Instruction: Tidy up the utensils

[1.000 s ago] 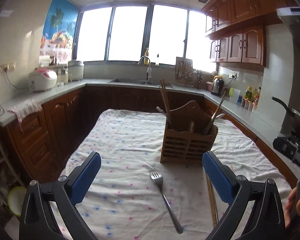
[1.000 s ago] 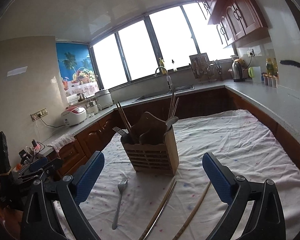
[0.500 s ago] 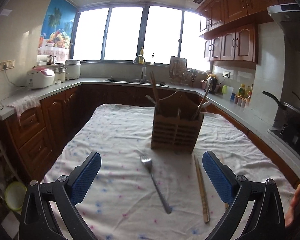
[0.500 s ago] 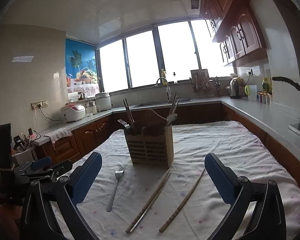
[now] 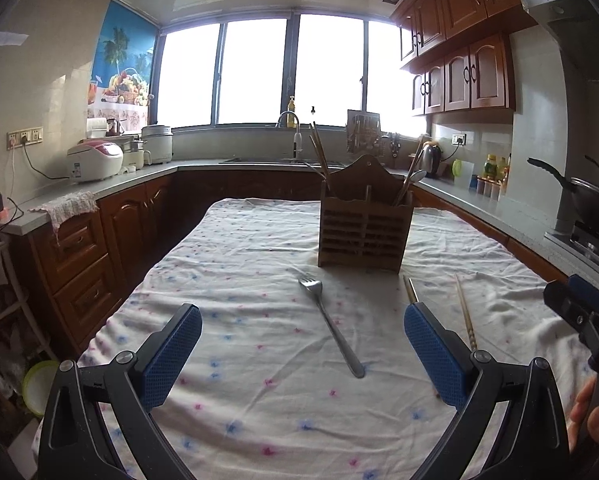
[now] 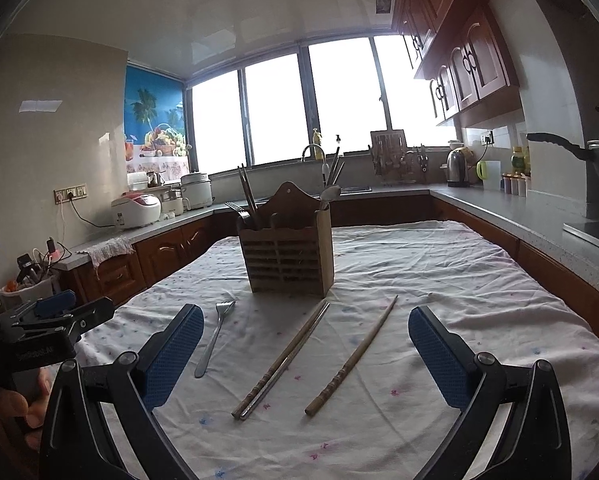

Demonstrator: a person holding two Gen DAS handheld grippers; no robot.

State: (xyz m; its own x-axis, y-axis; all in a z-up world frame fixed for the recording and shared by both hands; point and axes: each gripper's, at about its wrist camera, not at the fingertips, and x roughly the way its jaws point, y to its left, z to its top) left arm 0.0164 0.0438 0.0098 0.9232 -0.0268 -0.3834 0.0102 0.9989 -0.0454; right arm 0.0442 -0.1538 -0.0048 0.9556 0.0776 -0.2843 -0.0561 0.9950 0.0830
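Left gripper (image 5: 302, 338) jaws wide apart, holding nothing, hovering over near part of cloth-covered table (image 5: 235, 248). Right gripper (image 6: 306, 336) same: spread wide, empty. Wooden utensil holder (image 6: 289, 258) upright mid-table, far from both grippers; chopsticks, fork, spoon standing inside. Fork (image 6: 213, 338) flat on cloth, near-left of holder. Chopstick pair (image 6: 283, 360) touching, lying right of fork. Single chopstick (image 6: 353, 358) further right, apart from pair.

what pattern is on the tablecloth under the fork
White tablecloth with small scattered pink and blue flower-like marks, clearest in the left wrist view.
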